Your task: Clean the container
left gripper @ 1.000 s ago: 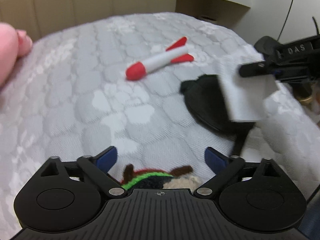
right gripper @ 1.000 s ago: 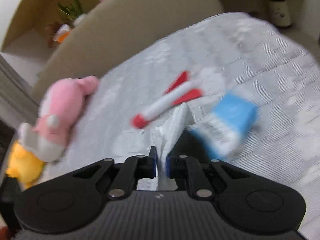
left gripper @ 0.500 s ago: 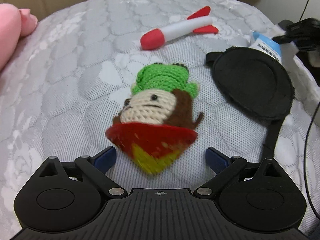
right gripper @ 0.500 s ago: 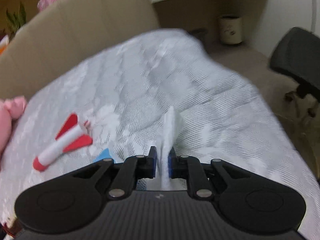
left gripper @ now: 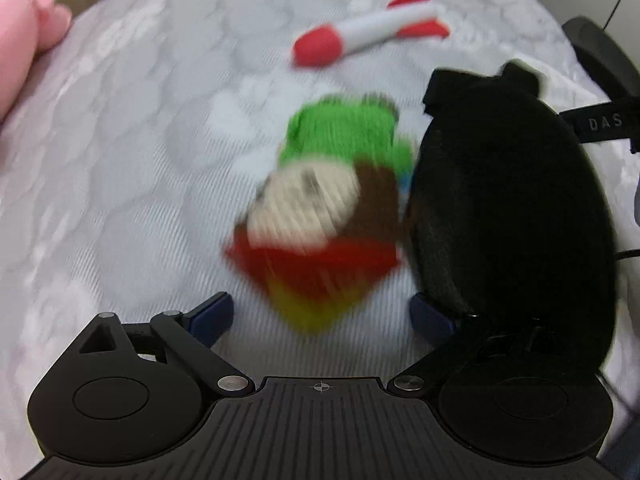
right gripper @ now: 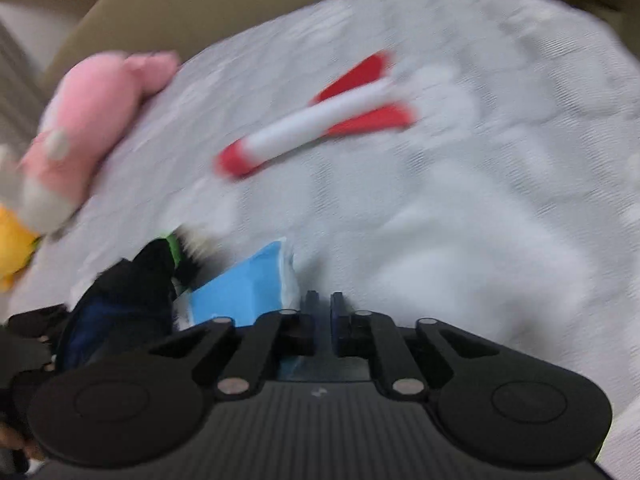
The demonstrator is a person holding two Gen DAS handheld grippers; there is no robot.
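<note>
Your toys lie on a grey quilted bed [left gripper: 120, 160] backed by a beige headboard [right gripper: 240, 0]. Left tongs [left gripper: 322, 312] gape wide beside the black container [left gripper: 512, 220]. Right tongs [right gripper: 322, 308] look nearly closed; blur hides whether they grip anything.

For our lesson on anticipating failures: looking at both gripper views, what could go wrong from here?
1. The open left gripper straddles the crochet doll, not the black container beside it; closing might grab the toy.
2. Both views are motion-blurred; such quick movement could knock the blue pack.
</note>
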